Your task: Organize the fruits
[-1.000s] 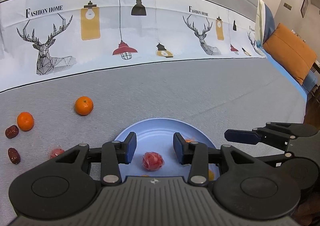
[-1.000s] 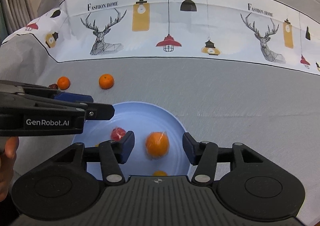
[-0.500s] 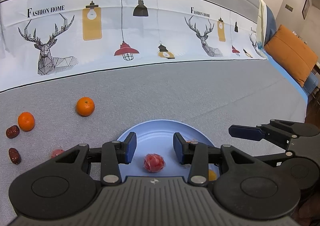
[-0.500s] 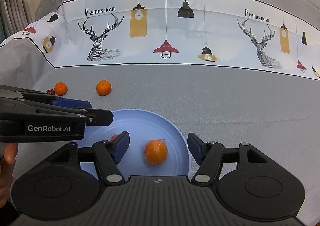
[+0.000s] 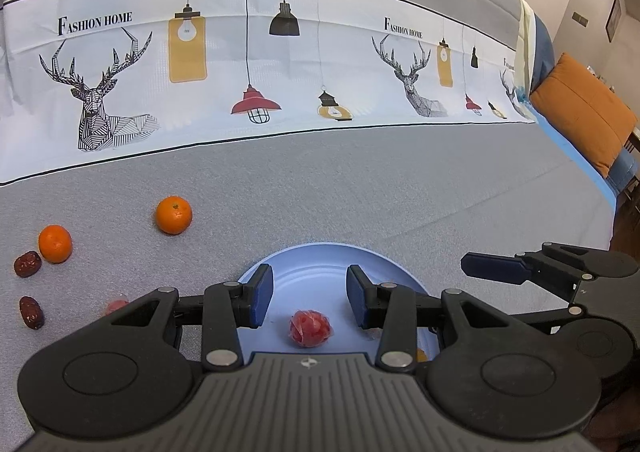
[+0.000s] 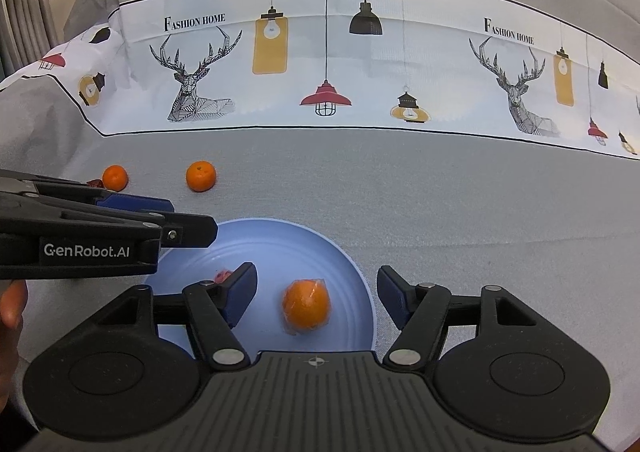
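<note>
Right wrist view first: my right gripper (image 6: 316, 302) hangs over the blue plate (image 6: 276, 236), and its fingers have just been opening, so they now stand well apart with a wrapped orange (image 6: 306, 306) lying loose on the plate between them, touching neither pad. I judge that this fruit is delivered and the right hand is free for another. Just left of it on the same plate, half hidden behind my left-side finger, sits a small wrapped red fruit (image 6: 223, 276). From the left wrist view that red fruit (image 5: 311, 328) shows plainly, resting on the plate (image 5: 320, 256) between the fingers of my left gripper (image 5: 310, 302), which stand apart at the same gap as a second ago and clamp nothing. A sliver of orange shows at the plate's near right edge, too hidden to name. Farther out, on the grey cloth of the desk (image 5: 360, 179), the work that remains lies to the left: another wrapped red fruit (image 5: 116, 306) mostly hidden behind my left finger frame, two dark red dates (image 5: 31, 312) and (image 5: 27, 264), then a mandarin (image 5: 55, 243) touching the farther date, and a second mandarin (image 5: 174, 214) on its own, well apart from the plate. Beyond them runs the white band of cloth printed with deer and lamps (image 5: 248, 63). My guess is that the nearer loose fruits come next.
</note>
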A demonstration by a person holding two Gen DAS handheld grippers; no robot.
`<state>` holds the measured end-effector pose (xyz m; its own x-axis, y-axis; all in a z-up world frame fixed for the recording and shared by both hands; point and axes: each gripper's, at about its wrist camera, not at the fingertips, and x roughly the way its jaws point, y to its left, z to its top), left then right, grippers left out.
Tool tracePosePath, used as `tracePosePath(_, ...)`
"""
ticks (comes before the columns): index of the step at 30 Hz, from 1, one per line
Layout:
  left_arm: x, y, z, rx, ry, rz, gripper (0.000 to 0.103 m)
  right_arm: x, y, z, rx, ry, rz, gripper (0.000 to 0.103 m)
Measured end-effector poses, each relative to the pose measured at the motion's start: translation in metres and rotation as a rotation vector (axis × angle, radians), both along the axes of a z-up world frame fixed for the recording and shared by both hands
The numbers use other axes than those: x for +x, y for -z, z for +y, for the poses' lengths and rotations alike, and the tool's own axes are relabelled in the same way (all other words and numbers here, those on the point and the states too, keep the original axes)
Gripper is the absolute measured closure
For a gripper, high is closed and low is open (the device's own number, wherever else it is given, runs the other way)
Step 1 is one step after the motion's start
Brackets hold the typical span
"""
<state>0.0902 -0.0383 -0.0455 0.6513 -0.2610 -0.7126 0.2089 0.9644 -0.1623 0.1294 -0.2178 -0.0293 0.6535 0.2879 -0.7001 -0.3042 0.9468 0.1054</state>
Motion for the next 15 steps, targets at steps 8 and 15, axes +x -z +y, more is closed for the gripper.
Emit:
tracePosePath(8, 0.0012, -0.0010, 0.0015, 0.005, -0.006, 0.004, 0.058, 0.0005, -0.0008, -0.0001, 0.002, 0.003, -0.004, 0.034)
tracePosePath(15, 0.0020, -0.0028, 0.0041, 0.004, -0.023, 0.006, 0.058, 0.0002, -0.0022, -0.0004, 0.003, 0.016, -0.011, 0.035)
